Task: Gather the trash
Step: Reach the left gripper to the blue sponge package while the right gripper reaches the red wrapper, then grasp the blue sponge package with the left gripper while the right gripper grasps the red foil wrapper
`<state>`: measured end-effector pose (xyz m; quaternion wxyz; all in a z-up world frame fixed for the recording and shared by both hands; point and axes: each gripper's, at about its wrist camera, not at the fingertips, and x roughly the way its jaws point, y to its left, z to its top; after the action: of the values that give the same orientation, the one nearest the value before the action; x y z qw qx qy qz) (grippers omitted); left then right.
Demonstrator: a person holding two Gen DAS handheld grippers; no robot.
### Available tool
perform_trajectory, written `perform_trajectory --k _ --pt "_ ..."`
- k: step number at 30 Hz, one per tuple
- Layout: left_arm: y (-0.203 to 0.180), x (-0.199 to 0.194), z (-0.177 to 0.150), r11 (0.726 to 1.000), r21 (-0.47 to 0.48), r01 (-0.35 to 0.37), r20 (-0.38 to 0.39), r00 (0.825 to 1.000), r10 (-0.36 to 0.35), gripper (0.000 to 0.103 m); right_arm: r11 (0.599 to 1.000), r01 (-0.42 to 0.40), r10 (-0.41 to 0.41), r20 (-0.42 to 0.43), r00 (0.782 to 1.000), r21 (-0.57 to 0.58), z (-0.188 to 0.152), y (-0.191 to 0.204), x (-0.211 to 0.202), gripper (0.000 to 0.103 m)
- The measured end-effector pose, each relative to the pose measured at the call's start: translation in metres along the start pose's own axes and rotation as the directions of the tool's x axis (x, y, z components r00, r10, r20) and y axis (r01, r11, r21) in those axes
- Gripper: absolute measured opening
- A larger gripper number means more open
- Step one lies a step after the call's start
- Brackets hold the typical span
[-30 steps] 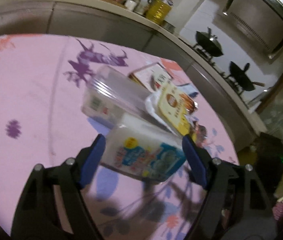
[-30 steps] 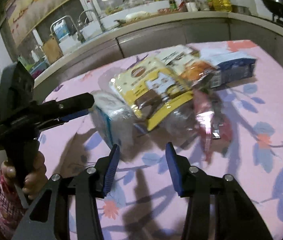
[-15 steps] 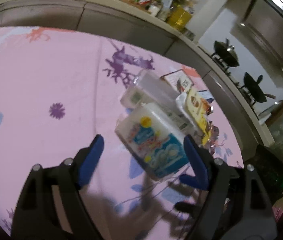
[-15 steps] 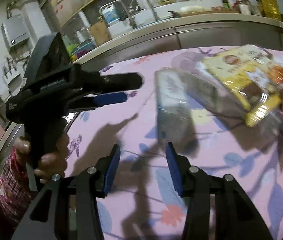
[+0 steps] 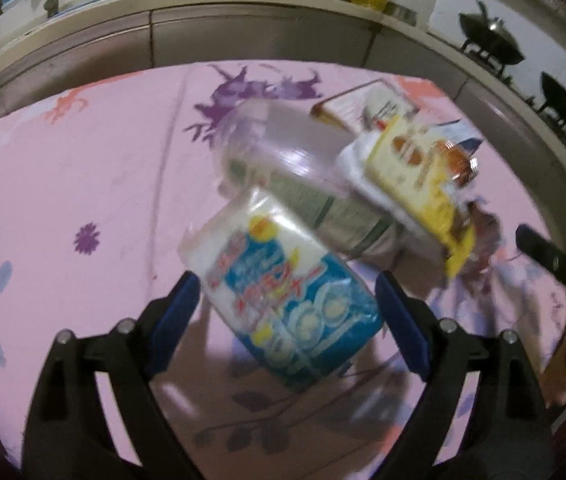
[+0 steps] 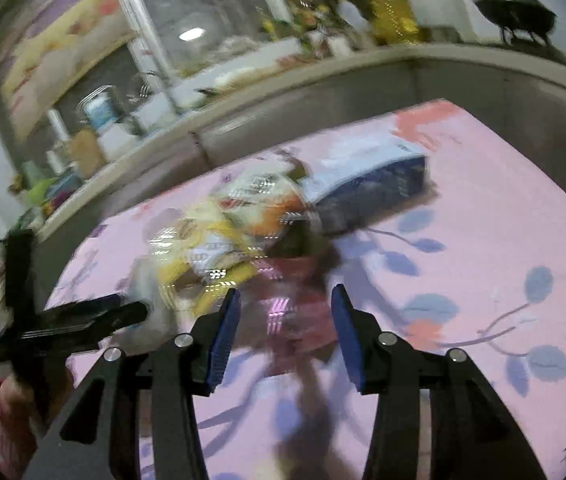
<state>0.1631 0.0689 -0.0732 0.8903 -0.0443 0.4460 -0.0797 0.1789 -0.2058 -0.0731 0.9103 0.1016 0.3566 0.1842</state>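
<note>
The trash lies heaped on a table under a pink floral tablecloth (image 5: 83, 160): a soft blue-and-white plastic tissue pack (image 5: 283, 292), a clear plastic tub (image 5: 283, 160), a glossy yellow snack bag (image 5: 415, 176), a crinkled red foil wrapper (image 6: 295, 304) and a dark blue carton (image 6: 371, 184) at the far side. The left gripper (image 5: 287, 304) is spread wide with the tissue pack between its blue pads, contact unclear, and the tub and yellow bag crowd just behind it. The right gripper (image 6: 285, 336) is also spread, empty, with the blurred red wrapper between its fingers, while two black woks (image 5: 491, 46) sit beyond the counter.
</note>
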Motion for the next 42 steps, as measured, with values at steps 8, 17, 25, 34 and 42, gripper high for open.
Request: perform_trajectory --k 8,17,25,34,42 --pt "0.029 -0.007 -0.015 0.996 -0.034 -0.088 -0.017 0.996 0.087 0.086 0.999 0.043 -0.042 -0.087 0.995 0.005 -0.012 -0.017 0.026 0.045" --pt "0.024 0.0 -0.017 0.992 -0.044 -0.116 -0.037 0.993 0.115 0.085 0.998 0.061 -0.062 -0.099 0.993 -0.016 -0.029 -0.018 0.023 0.044" --pt "0.032 -0.004 -0.029 0.99 -0.067 -0.125 -0.022 0.992 0.124 0.059 0.996 0.069 -0.073 -0.077 0.994 -0.057 -0.034 -0.016 0.023 0.036" --pt "0.028 -0.025 -0.054 0.993 -0.047 -0.111 -0.014 0.994 0.111 0.059 0.997 0.07 -0.073 -0.06 0.996 -0.043 -0.051 -0.02 0.0 0.035" --pt "-0.012 -0.034 -0.067 0.996 0.057 -0.071 -0.013 0.997 0.072 0.059 0.996 0.09 -0.09 -0.043 0.995 -0.002 -0.069 -0.03 -0.031 0.035"
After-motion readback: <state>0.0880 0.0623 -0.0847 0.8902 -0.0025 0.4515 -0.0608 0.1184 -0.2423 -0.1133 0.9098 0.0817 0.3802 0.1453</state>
